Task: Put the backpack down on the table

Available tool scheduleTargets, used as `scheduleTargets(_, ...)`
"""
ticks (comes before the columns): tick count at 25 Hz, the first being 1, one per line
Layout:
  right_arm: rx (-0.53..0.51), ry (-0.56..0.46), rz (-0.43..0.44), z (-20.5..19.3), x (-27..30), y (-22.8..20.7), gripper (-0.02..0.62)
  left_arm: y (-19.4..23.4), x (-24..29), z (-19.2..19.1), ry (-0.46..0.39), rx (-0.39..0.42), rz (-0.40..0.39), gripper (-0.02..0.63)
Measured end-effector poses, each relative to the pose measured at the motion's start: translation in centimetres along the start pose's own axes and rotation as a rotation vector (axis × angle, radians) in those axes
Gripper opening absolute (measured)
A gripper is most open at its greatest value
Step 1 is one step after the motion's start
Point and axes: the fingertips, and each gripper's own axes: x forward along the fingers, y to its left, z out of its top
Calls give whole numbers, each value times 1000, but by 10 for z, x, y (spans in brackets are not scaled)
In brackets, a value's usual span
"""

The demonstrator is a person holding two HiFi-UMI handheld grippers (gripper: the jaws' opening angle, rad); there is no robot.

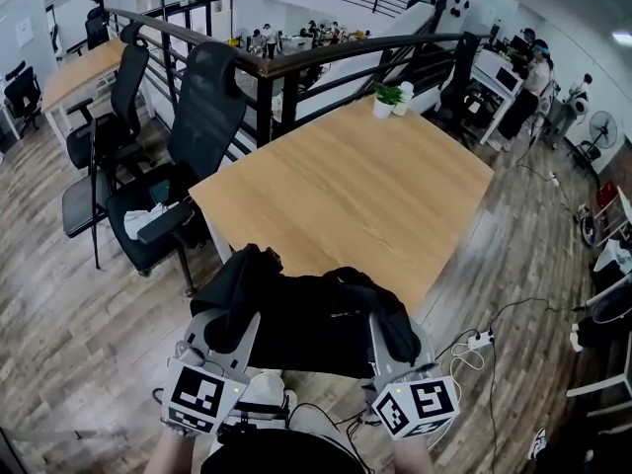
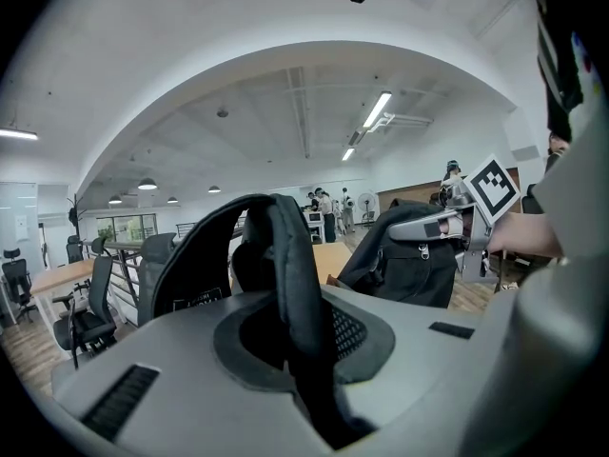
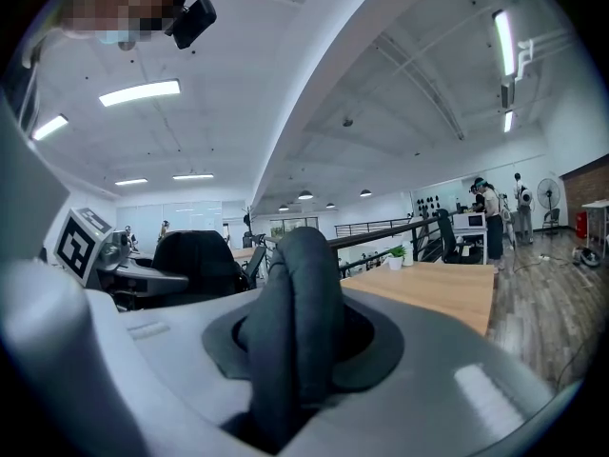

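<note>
Left gripper [image 1: 225, 339] and right gripper [image 1: 400, 344], fingers clamped on straps [image 2: 290, 284], hold the black fabric backpack [image 1: 316, 319] crosswise; the light wooden desk [image 1: 355, 186] lies just ahead.

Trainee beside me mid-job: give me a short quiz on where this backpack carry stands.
1. True or false: the backpack lies flat in the middle of the table.
2. What do the left tool and right tool each clamp? A) a strap B) a chair arm C) nothing
3. Fill in: a potted ___ stands at the table's far edge.
Key: 1 false, it is held at the near corner; 2 A; 3 plant.
</note>
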Motion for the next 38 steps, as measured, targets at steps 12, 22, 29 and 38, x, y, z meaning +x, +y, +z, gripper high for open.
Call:
scheduleTargets(12,12,-14,-55,17,50,-32,95,31,60,25,-24,23,-75,38)
scheduleTargets(22,31,-17,-119,28,103,-73,95,60,128,41,-31,28,-126,38)
scheduleTargets(29,41,-21,-167,24,134,-98,95,76,173,42,-32,27,-158,38)
scheduleTargets(38,29,-25,-211,13,170,-127,95,93,230,37,-55,43,-191,38)
